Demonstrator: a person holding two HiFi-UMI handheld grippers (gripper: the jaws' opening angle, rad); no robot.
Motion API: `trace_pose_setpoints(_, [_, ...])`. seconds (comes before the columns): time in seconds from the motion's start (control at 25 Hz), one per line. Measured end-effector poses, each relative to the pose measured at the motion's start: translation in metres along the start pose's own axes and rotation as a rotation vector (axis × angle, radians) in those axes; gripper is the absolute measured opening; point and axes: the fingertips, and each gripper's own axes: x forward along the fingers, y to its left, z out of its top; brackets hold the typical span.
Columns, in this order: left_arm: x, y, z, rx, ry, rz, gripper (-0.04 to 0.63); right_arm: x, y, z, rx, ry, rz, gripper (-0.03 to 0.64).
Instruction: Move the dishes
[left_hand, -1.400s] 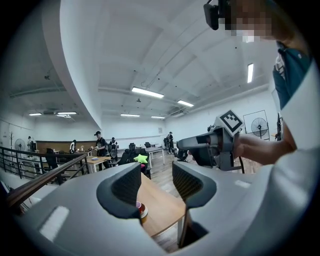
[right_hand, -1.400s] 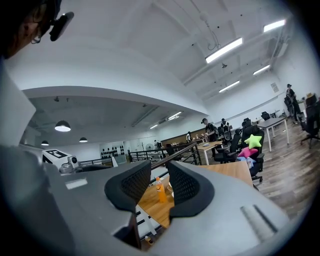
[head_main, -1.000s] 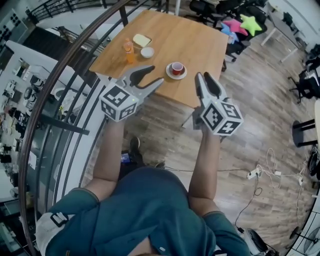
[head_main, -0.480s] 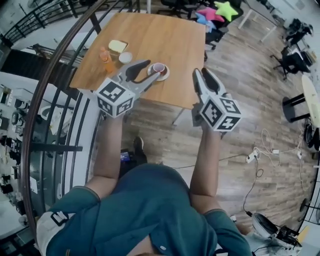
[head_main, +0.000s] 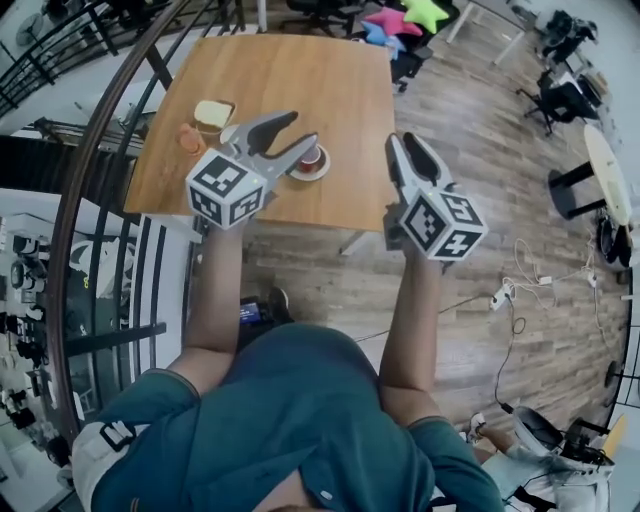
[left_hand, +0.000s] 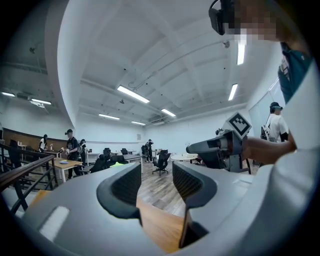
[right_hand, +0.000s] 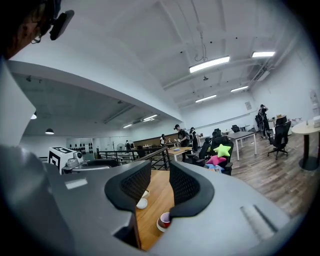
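Wooden table (head_main: 340, 90) upper centre bears cup (head_main: 310, 157); left gripper (head_main: 305, 130), right gripper (head_main: 408, 142) clenched empty, level; apparently poised to reach.

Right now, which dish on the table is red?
The cup, standing on the white saucer. The small bowl is white, and the square plate farther back is pale yellow.
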Motion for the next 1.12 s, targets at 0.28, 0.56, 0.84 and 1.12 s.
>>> trace_pose_setpoints(0.28, [0.016,0.04,-0.004,-0.021,-0.019,-0.068,0.192,0.033,-0.002,0.004,-0.011,0.006,-0.074,0.1])
trace_pose_setpoints(0.56, [0.017,0.076,-0.013,-0.054,-0.045,-0.093,0.192,0.064,0.008,-0.001,-0.026,0.03,-0.109,0.1])
trace_pose_setpoints(0.84, [0.014,0.097,-0.02,-0.066,-0.055,-0.09,0.192,0.087,0.014,-0.002,-0.038,0.041,-0.107,0.1])
trace_pose_setpoints(1.12, [0.007,0.118,-0.023,-0.072,-0.049,-0.031,0.192,0.114,0.015,0.002,-0.044,0.053,-0.055,0.1])
